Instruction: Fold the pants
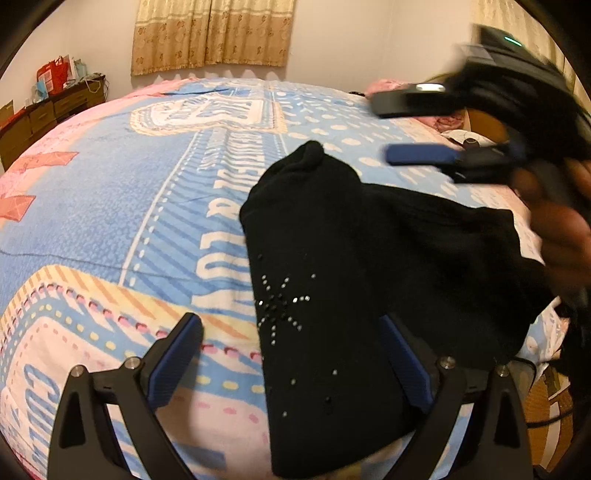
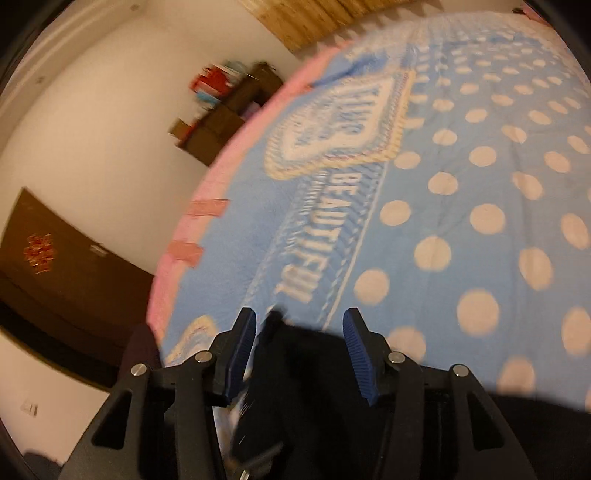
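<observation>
A bed is covered by a blue bedspread [image 1: 110, 206] with pale dots, pink edges and big lettering. Patterned curtains [image 1: 210, 33] are hung on the far wall, and a dark dresser [image 1: 51, 107] is piled with red bags.

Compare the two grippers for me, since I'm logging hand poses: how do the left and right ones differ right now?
The left gripper sits low over the black pants, its jaws spread wide around the fabric; the right gripper is raised above the bedspread, its jaws apart by less. In the left wrist view the left gripper is sharp, while the right gripper is blurred. Both have blue pads, and neither is clamping the pants.
</observation>
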Demonstrator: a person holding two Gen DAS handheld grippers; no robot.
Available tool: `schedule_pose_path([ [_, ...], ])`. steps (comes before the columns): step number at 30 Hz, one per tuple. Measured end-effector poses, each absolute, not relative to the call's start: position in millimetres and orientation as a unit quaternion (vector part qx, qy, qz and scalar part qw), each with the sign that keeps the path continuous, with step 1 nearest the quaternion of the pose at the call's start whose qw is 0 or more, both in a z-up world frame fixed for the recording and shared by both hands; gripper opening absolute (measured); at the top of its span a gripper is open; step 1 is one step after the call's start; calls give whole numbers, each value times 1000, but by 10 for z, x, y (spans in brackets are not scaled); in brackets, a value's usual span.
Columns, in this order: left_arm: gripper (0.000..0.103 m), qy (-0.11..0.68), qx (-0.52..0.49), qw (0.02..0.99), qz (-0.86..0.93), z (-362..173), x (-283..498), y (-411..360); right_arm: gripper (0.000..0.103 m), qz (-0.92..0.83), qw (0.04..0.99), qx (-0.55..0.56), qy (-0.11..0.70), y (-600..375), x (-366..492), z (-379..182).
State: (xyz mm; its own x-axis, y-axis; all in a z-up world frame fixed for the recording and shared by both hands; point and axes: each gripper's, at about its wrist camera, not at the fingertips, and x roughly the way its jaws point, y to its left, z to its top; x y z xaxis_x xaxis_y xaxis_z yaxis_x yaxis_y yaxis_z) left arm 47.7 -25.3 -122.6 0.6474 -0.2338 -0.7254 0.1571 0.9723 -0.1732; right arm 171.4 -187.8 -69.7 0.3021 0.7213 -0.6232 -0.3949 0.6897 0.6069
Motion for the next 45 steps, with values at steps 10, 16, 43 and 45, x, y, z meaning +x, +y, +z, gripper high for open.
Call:
schedule_pose_path([
  [10,103,404,-39,908,-102,-1285,455,-224,56,353,771,219,482,-2152,1341,-1161],
  [16,103,402,-35,909,-101,-1296,462,-221,56,344,781,219,474,-2175,1322,-1148],
  [43,103,399,-33,911,-100,-1304,372,-248,56,305,845,212,385,-3125,411,-1263],
  [45,103,399,-33,911,-99,-1306,375,-245,56,299,850,198,387,-3102,374,-1210],
])
